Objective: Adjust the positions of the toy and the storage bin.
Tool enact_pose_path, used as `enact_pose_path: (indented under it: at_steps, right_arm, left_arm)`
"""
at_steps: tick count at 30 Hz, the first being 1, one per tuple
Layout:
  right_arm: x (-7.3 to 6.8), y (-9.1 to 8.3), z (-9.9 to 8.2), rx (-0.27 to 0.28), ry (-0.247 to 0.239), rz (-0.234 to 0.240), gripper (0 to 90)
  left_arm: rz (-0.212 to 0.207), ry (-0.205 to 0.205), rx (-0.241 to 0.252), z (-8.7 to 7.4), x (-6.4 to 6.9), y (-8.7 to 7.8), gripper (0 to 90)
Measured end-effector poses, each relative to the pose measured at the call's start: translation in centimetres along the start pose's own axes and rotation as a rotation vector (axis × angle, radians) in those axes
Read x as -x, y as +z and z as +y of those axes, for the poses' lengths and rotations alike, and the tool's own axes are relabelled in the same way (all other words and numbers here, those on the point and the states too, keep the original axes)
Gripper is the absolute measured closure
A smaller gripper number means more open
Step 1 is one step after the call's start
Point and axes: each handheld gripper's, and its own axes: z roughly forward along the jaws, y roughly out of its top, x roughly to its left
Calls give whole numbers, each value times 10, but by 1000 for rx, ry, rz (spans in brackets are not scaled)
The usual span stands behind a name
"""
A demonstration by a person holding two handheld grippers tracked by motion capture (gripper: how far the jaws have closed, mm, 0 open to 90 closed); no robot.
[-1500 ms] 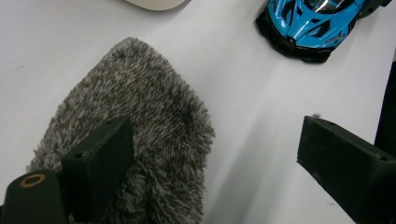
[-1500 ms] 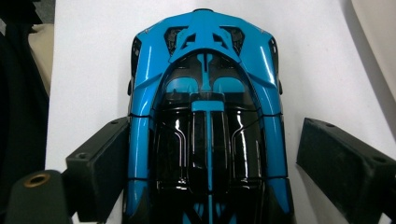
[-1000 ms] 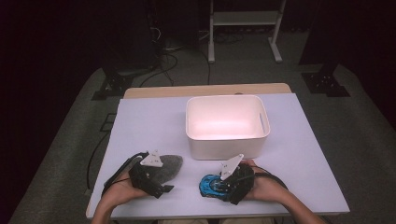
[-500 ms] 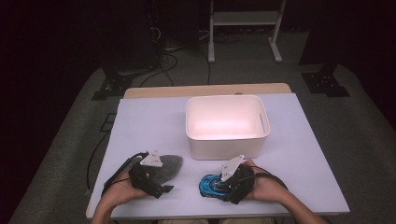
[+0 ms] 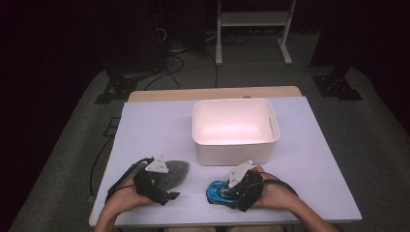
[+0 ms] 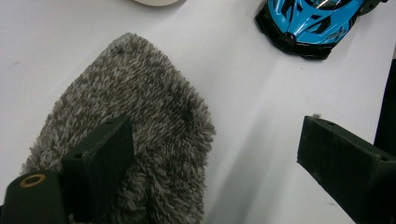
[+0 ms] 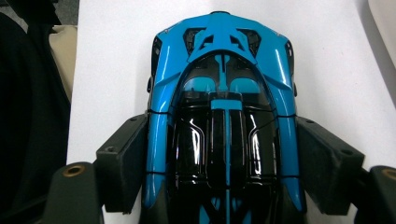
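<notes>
A blue and black toy car (image 5: 218,191) lies on the white table near its front edge. My right gripper (image 5: 227,192) reaches it from the right. In the right gripper view the car (image 7: 223,93) sits lengthwise between the jaws, which have just been closing, and both pads (image 7: 126,163) touch its sides. A grey fluffy mitt-like cloth (image 5: 175,171) lies flat at the front left. My left gripper (image 5: 164,186) rests at it and is open. In the left gripper view one jaw lies on the cloth (image 6: 140,107) and the other over bare table, with my left gripper (image 6: 210,172) holding nothing.
A white plastic bin (image 5: 235,146), hollow and lit pink inside, stands in the middle of the table (image 5: 154,128) just behind both grippers. Cables trail from each gripper toward the front edge. Dark floor, cables and a stand's legs (image 5: 251,29) lie beyond the table.
</notes>
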Motion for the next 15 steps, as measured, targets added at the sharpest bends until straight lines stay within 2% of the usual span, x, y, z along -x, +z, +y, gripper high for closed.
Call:
enact_pose_path:
  at_steps: [15]
  right_arm:
    - [0,-1,-1,10,0,-2,250]
  left_arm:
    - [1,-7,6,-1,-1,0,102]
